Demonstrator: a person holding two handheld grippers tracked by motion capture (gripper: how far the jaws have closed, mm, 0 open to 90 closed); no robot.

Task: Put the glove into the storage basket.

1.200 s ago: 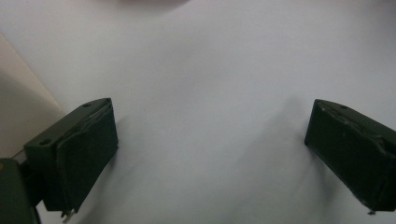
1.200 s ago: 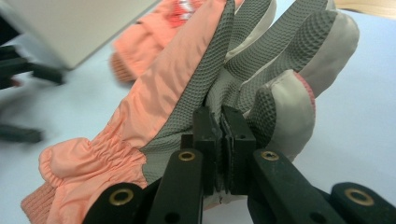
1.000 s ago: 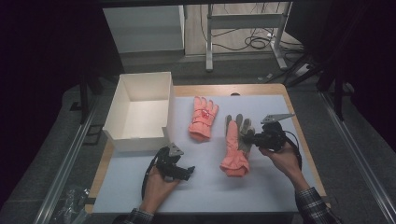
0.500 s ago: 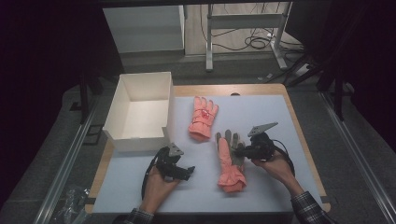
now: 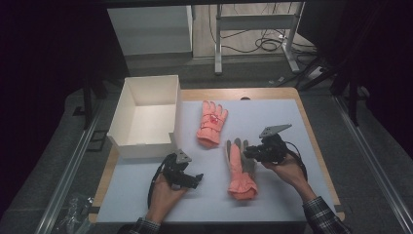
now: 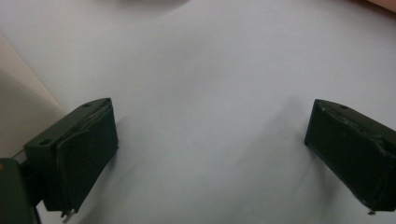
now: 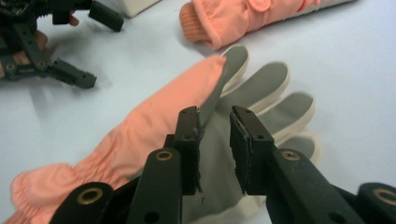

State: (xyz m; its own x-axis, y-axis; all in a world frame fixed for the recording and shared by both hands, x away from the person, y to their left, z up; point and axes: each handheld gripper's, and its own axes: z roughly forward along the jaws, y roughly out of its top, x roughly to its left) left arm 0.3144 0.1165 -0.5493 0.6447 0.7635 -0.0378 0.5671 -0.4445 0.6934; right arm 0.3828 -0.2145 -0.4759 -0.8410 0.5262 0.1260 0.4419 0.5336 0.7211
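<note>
Gloves were what we had on the desk (image 5: 272, 109): two salmon-pink ones on its pale grey mat. The nearer glove (image 5: 239, 168) lay toward our side of the mat with its cuff pointing at us and its grey palm partly turned up, fingers spread toward the far edge. The far glove (image 5: 212, 123) lay flat beyond it, back up, just beside the white box (image 5: 146, 119) that stood open at the desk's left side.

We held our right gripper (image 5: 249, 153) at the nearer glove's right edge, by the grey fingers. In the right gripper view its jaws stood a little apart just over the grey palm (image 7: 212, 140), and a narrow strip of that grey showed in the gap between them; we could not tell whether either pad actually touched the fabric, and nothing was pinched. That view also showed the far glove's cuff (image 7: 210, 25) at the top.

Our left gripper (image 5: 195, 179) rested low over the bare mat, left of the nearer glove and apart from it, in front of the box. In the left gripper view its jaws were spread wide, with only the mat (image 6: 205, 93) between them and a sliver of the box wall (image 6: 18, 88) at the left edge.
</note>
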